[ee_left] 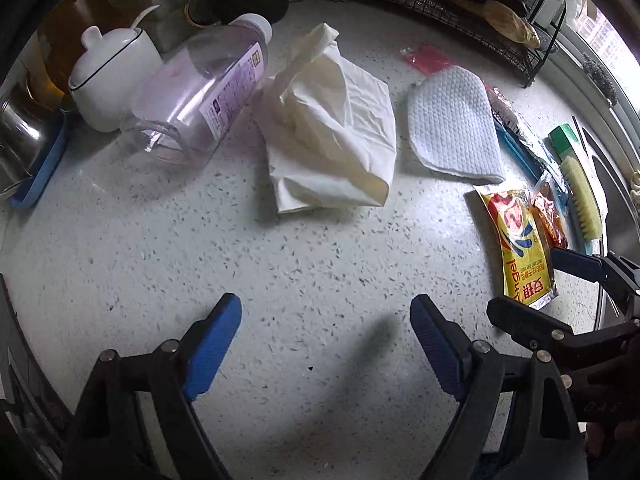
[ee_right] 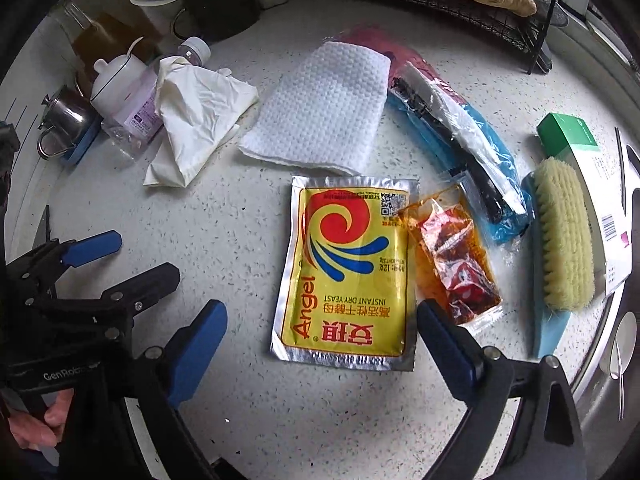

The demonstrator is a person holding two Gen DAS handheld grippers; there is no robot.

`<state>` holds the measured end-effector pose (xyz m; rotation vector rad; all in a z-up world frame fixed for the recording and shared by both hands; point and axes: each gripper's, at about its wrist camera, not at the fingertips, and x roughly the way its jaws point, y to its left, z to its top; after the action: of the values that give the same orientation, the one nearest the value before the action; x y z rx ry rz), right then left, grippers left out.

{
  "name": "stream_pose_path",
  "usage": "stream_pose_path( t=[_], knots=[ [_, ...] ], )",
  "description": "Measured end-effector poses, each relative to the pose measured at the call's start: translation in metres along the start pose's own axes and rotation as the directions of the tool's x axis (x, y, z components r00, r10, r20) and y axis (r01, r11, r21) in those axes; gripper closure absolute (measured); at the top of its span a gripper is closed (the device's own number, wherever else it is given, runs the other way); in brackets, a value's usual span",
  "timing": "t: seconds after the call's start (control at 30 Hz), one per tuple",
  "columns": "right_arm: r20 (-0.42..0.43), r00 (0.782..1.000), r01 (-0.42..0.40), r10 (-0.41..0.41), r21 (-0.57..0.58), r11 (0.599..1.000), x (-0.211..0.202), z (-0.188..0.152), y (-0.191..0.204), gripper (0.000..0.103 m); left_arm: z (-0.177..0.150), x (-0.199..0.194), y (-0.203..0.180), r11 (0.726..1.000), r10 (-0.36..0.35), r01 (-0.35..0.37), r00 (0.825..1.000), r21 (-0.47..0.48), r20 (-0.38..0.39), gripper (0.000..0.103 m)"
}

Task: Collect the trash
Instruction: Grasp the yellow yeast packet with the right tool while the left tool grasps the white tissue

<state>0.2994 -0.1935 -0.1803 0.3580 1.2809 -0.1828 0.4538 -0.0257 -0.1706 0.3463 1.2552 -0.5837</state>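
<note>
My left gripper (ee_left: 326, 312) is open above bare speckled counter, nothing between its fingers. Beyond it lie a crumpled tissue (ee_left: 332, 128), a folded paper towel (ee_left: 452, 120) and an empty clear bottle (ee_left: 200, 88) on its side. My right gripper (ee_right: 320, 312) is open, pointing down over a yellow yeast packet (ee_right: 348, 264) that lies flat between its fingers, untouched by the pads. An oily red sauce sachet (ee_right: 456, 260) sits by the right finger. A blue wrapper (ee_right: 472, 148) lies further back. The left gripper (ee_right: 146, 254) also shows at this view's left edge.
A scrub brush (ee_right: 560, 236) and a green box (ee_right: 572, 136) lie by the sink rim (ee_right: 616, 380) on the right. A white lidded jar (ee_left: 112, 72) and a metal cup (ee_right: 68, 116) stand at the left. A black wire rack (ee_left: 500, 12) runs along the back.
</note>
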Motion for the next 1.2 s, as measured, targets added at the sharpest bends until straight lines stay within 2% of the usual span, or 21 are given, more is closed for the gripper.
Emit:
stream_pose_path(
  t=[0.17, 0.2, 0.3, 0.4, 0.5, 0.63, 0.83, 1.0, 1.2],
  knots=[
    [0.007, 0.998, 0.059, -0.059, -0.035, 0.998, 0.005, 0.018, 0.009, 0.009, 0.008, 0.004, 0.012, 1.000, 0.006, -0.006, 1.000, -0.003, 0.009, 0.018],
    [0.007, 0.997, 0.074, -0.074, -0.043, 0.996, 0.005, 0.020, 0.011, 0.014, 0.009, 0.004, 0.014, 1.000, 0.008, -0.008, 1.000, -0.003, 0.008, 0.018],
    [0.008, 0.991, 0.135, -0.135, -0.077, 0.988, 0.002, 0.026, 0.015, 0.040, 0.010, 0.003, 0.020, 1.000, 0.002, -0.002, 1.000, -0.006, 0.007, 0.018],
    [0.004, 0.992, 0.128, -0.128, -0.091, 0.988, -0.001, 0.028, 0.016, 0.042, 0.010, 0.002, 0.023, 1.000, -0.003, 0.003, 1.000, -0.001, 0.004, 0.018],
    [0.022, 0.994, 0.110, -0.108, -0.112, 0.988, -0.006, 0.027, 0.017, 0.059, 0.007, -0.002, 0.028, 1.000, -0.018, 0.018, 1.000, 0.006, 0.002, 0.018],
    [0.015, 0.997, 0.080, -0.079, -0.096, 0.992, -0.006, 0.029, 0.024, 0.068, 0.009, -0.007, 0.027, 0.999, -0.028, 0.028, 1.000, 0.021, 0.005, 0.018],
    [0.083, 0.995, 0.064, -0.060, -0.047, 0.997, -0.039, 0.013, 0.021, 0.069, 0.023, -0.023, 0.010, 0.997, -0.052, 0.050, 0.998, 0.061, 0.030, 0.018],
    [0.133, 0.988, 0.079, -0.074, -0.033, 0.996, -0.057, 0.021, 0.012, 0.069, 0.042, -0.019, 0.007, 0.994, -0.092, 0.090, 0.995, 0.055, 0.036, 0.018],
    [0.146, 0.987, 0.074, -0.073, 0.000, 0.997, -0.057, 0.038, 0.001, 0.068, 0.067, -0.002, -0.001, 0.995, -0.069, 0.065, 0.997, 0.080, 0.040, 0.018]
  ],
)
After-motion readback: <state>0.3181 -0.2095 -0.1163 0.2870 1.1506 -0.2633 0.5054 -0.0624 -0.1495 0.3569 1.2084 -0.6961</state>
